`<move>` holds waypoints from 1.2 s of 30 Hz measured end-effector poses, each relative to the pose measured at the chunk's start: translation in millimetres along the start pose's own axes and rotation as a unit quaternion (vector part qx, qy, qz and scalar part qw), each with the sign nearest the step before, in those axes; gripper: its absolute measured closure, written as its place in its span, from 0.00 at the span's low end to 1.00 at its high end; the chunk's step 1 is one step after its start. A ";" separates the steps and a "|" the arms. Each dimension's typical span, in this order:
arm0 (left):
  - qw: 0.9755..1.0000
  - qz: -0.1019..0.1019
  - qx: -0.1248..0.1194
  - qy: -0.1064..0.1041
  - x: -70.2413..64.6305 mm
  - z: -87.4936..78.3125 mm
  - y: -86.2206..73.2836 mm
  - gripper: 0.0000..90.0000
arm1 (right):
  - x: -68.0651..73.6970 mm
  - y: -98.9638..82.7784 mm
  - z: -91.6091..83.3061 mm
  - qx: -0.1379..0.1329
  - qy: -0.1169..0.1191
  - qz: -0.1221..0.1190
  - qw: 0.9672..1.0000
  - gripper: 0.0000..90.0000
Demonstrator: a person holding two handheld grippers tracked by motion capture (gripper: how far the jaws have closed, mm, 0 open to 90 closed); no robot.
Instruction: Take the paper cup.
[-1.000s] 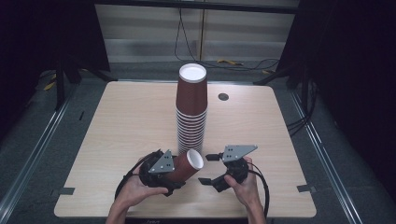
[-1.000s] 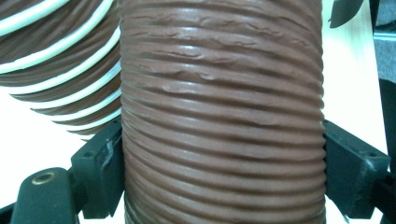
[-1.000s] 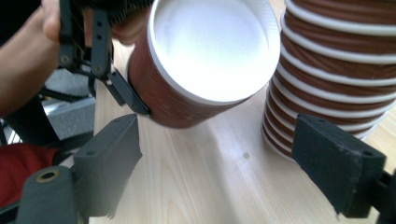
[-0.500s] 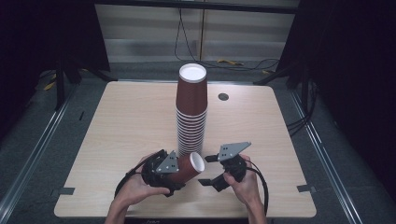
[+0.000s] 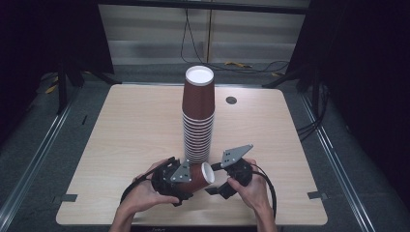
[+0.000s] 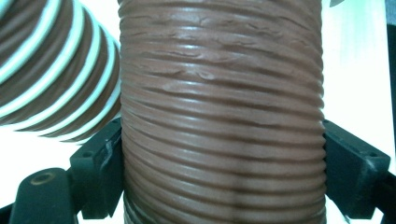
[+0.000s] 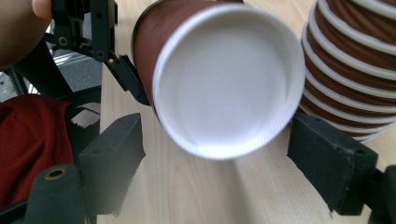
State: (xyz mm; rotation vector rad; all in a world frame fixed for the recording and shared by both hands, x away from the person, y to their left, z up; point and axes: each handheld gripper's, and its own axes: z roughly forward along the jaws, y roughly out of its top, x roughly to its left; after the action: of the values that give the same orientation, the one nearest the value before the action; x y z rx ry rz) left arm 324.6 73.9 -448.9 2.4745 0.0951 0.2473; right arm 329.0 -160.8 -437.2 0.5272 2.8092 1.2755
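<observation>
- Brown ribbed paper cup (image 5: 196,177) lies on its side near the front edge of the counter (image 5: 121,130), just in front of the foot of the cup stack, its white inside facing the person's right.
- In the left gripper view the cup's corrugated wall (image 6: 222,116) runs upright between the two black jaws, and both pads press against its sides, so the left hand-held gripper (image 5: 174,180) is clamped on the paper cup.
- The person's left hand (image 5: 142,195) wraps round that hand-held gripper from below, and a black cable loops out from it over the counter.
- The right hand-held gripper (image 5: 227,181) sits just to the right of the cup's open mouth, held in the right hand (image 5: 251,191), with its grey three-cornered plate standing above it.
- In the right gripper view the cup's white rim (image 7: 229,79) fills the space ahead of the jaws, which stand wide apart on either side of it; neither pad touches the cup, so this hand-held gripper is open with nothing in it.
- A tall stack of brown paper cups (image 5: 198,116) stands upside down at the middle of the counter, white bottom on top, its nested white-edged rims piled at the base.
- The stack's rims (image 7: 355,65) show close beside the held cup in the right gripper view.
- A small round dark grommet (image 5: 231,100) sits in the counter behind and to the right of the stack.
</observation>
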 end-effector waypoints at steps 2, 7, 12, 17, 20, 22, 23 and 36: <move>1.000 0.002 0.001 -0.003 -1.3 1.8 0.9 0.16 | -0.4 0.4 0.9 0.003 0.001 -0.001 1.000 0.20; 1.000 0.016 0.011 -0.011 -3.1 4.9 3.7 0.16 | -0.7 5.8 6.0 0.014 0.016 -0.005 1.000 0.20; 1.000 0.013 0.012 -0.014 -5.4 6.3 4.5 0.16 | -1.2 10.1 9.9 0.032 0.027 -0.008 0.999 0.19; 0.999 0.023 0.021 -0.016 -5.3 6.2 5.2 0.16 | -1.4 14.5 15.3 0.049 0.032 -0.014 0.998 0.18; 0.999 0.027 0.026 -0.018 -5.9 6.2 6.0 0.16 | -1.1 17.0 17.0 0.048 0.036 -0.018 0.998 0.19; 0.999 0.034 0.030 -0.017 -5.7 5.4 6.7 0.16 | -1.2 18.7 18.7 0.048 0.039 -0.021 0.998 0.19; 0.999 0.028 0.027 -0.017 -6.7 5.8 6.7 0.16 | -1.2 19.4 19.6 0.049 0.041 -0.022 0.998 0.19; 0.999 0.030 0.019 -0.025 -8.6 6.6 4.9 0.16 | 0.5 23.0 23.7 0.053 0.060 -0.029 0.996 0.22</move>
State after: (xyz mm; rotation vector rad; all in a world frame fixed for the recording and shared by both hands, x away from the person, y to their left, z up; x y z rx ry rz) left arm 317.5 65.0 -452.3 2.5215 0.0044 0.2117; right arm 338.9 -129.3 -436.0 0.3796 2.9795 1.1931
